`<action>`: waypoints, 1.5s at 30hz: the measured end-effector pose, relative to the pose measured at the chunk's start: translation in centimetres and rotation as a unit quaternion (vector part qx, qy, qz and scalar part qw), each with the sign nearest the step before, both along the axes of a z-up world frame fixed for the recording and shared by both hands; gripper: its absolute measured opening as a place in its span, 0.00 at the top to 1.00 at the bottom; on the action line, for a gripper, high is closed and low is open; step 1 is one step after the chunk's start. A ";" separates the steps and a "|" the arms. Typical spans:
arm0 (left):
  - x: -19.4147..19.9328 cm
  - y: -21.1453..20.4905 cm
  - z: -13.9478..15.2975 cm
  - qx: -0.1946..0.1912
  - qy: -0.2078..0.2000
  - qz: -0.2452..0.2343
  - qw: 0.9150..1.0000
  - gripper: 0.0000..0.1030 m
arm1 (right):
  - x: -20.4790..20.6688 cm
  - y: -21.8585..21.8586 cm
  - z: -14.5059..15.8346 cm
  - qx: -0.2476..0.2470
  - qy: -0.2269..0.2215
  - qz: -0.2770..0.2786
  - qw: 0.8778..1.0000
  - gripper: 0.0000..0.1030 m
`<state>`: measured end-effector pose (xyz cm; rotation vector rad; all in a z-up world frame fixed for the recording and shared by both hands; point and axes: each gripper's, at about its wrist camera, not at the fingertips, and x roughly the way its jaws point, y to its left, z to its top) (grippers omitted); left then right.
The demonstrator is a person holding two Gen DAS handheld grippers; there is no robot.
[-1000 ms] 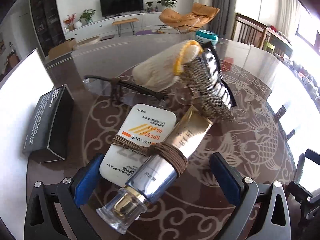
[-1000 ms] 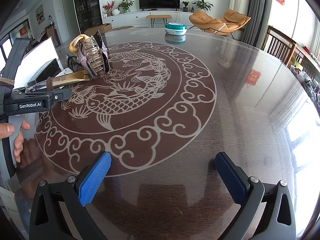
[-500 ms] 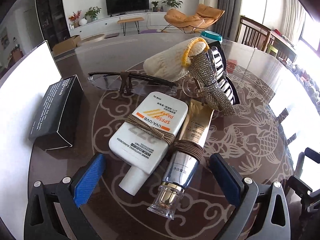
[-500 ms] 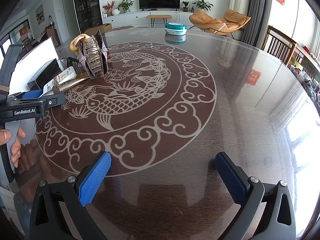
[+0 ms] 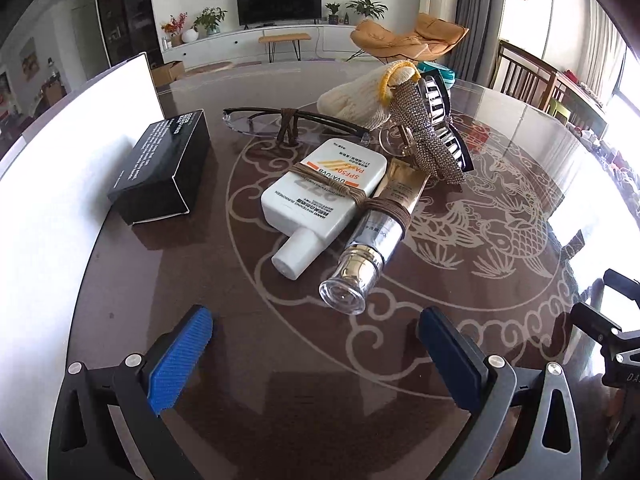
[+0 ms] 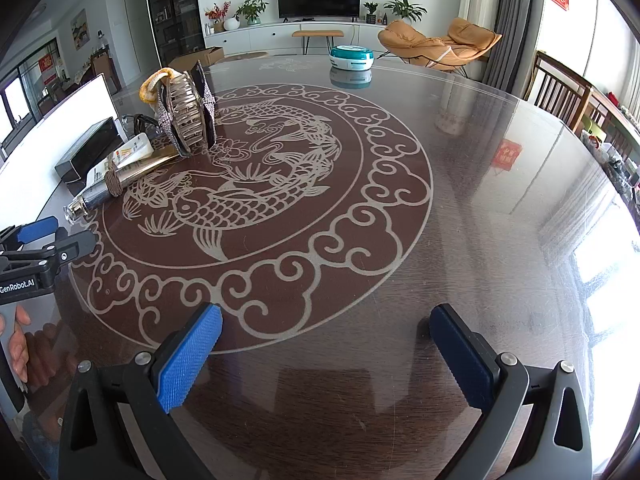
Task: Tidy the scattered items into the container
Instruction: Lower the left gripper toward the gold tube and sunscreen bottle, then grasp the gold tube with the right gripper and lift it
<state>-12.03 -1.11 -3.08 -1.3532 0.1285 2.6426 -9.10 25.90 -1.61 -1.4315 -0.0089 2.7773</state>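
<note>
Hovering low over the glass tabletop (image 5: 304, 364), the left gripper (image 5: 316, 354) has its blue-padded fingers (image 5: 180, 354) spread wide with nothing between them. Just beyond the fingers lies a cluster of items near the tabletop's left edge: a white sunscreen bottle (image 5: 324, 196) lying flat, cap toward the camera, and touching its right side a gold-and-silver pump tube (image 5: 380, 236), also on its side; brown cord (image 5: 360, 196) wraps both. Behind them rest a pair of glasses (image 5: 288, 124), a cream knitted glove (image 5: 360, 100) with a yellow cuff, and a rhinestone hair claw (image 5: 428, 136) leaning against a dark clip. A black carton (image 5: 164, 168) lies left of the bottle, beside a white container wall (image 5: 76, 152) along the left edge. The right gripper (image 6: 326, 354) sits apart over the tabletop's near middle, fingers (image 6: 188, 360) likewise wide open and holding nothing. A teal round tin (image 6: 352, 58) stands at the far edge. A hand (image 6: 18, 344) grips the left gripper's handle.
</note>
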 end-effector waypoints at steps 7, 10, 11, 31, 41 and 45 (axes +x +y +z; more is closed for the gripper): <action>1.6 -1.8 0.0 -0.001 0.000 0.017 1.000 0.00 | 0.0 0.0 0.0 0.000 0.000 0.000 1.000 0.00; 2.4 -3.4 0.0 0.000 0.000 0.036 0.999 0.00 | 0.0 0.0 0.0 0.000 0.000 0.000 1.000 0.00; 2.6 -3.8 0.0 0.000 0.000 0.043 0.999 0.00 | 0.0 0.0 0.0 0.000 0.000 0.000 1.000 0.00; 2.9 -4.7 0.0 -0.001 0.000 0.060 0.998 0.00 | -11.2 -12.8 1.5 -0.115 -0.030 0.021 0.993 0.00; 2.9 -4.7 -0.1 -0.001 0.000 0.061 0.998 0.00 | -8.8 -6.4 1.4 -0.123 -0.010 -0.028 0.992 0.01; 2.9 -4.7 -0.1 -0.001 0.000 0.061 0.998 0.00 | -9.1 -9.9 2.6 -0.154 -0.005 0.025 0.988 0.01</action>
